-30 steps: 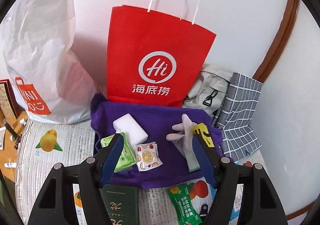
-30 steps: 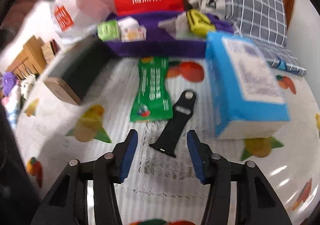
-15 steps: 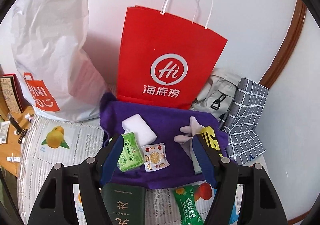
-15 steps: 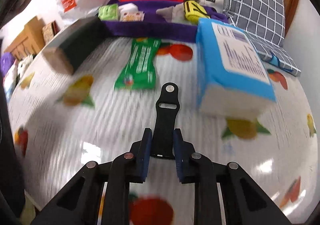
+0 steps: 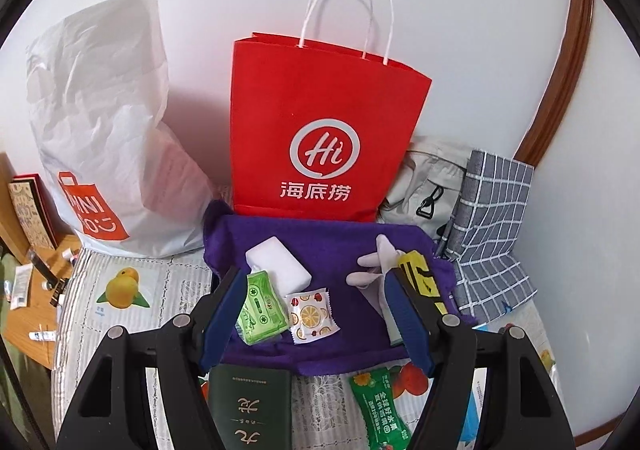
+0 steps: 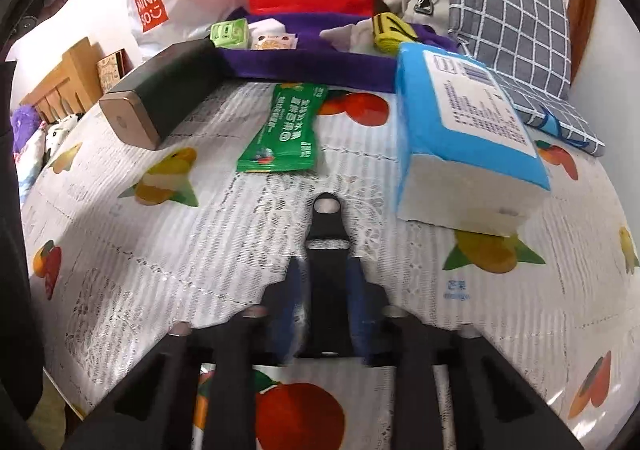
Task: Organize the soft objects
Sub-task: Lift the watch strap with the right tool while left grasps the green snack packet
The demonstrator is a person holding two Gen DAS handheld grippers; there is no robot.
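2 hand-held grippers in view: the right hand-held gripper (image 6: pixel 325 290) has just been closing and now clamps a black watch strap (image 6: pixel 327 250) lying on the fruit-print tablecloth (image 6: pixel 160 250) of the desk. The left hand-held gripper (image 5: pixel 316 310) hangs with jaws apart, gripping nothing, above the purple cloth (image 5: pixel 320 246) bearing a green tissue pack (image 5: pixel 260 306).

Your left gripper (image 5: pixel 316 314) hangs open over purple cloth (image 5: pixel 320 246). On cloth: white sponge (image 5: pixel 278 262), green pack (image 5: pixel 260 306), fruit sachet (image 5: pixel 311 313), glove (image 5: pixel 374 270). Red bag (image 5: pixel 328 130) behind.
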